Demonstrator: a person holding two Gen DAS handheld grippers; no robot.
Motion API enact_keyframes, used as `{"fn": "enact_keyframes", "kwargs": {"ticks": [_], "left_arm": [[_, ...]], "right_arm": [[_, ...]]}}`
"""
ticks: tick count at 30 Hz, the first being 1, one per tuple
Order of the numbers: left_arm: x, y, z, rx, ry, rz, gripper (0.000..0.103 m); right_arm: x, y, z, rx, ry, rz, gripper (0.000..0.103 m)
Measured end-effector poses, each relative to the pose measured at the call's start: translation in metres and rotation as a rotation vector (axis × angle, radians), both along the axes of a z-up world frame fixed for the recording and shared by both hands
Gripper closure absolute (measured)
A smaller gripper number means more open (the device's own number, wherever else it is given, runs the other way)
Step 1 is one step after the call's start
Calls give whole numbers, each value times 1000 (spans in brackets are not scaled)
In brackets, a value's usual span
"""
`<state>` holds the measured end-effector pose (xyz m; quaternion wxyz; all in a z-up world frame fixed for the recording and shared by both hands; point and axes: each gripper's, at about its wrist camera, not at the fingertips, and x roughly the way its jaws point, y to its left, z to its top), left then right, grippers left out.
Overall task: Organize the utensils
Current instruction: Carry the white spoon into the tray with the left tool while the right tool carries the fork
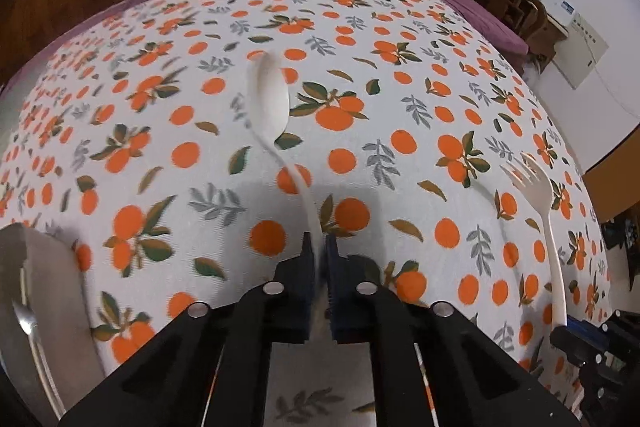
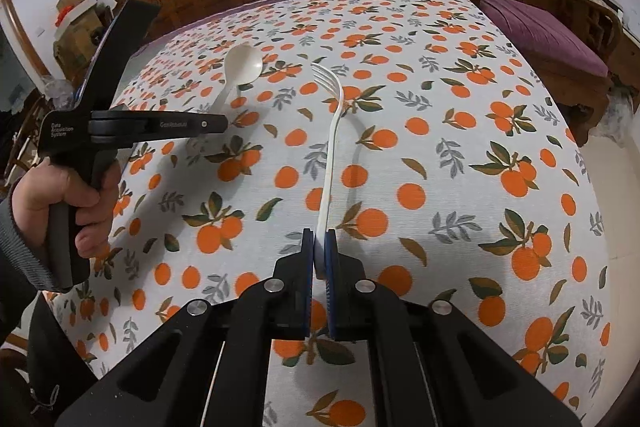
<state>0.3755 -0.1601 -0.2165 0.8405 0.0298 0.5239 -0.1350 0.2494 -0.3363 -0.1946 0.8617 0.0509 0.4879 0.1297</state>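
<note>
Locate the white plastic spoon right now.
The white plastic spoon is pinched by its handle in the left claw, bowl raised over the orange-print tablecloth, left of the fork.

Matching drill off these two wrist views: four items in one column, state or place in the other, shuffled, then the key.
Items
1. white spoon
2. white fork
3. metal spoon
4. tablecloth

States
A. lies in a grey tray at the left edge of the left wrist view
B. handle clamped in the left gripper
C. printed with oranges and leaves
D. handle clamped in the right gripper

Pairs: 1-B, 2-D, 3-A, 4-C
</note>
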Motion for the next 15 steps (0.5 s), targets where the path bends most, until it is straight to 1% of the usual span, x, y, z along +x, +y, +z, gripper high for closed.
{"fn": "enact_keyframes", "kwargs": {"ticks": [5,10,15], "left_arm": [[-10,10,16,-10,-22,-5,100],[-27,19,40,-11,-63,-31,100],[-47,39,62,-13,-95,-35,100]], "right_arm": [[-4,8,8,1,-13,12,97],[-7,23,20,2,-33,31,97],[-9,42,34,1,-59,59,97]]}}
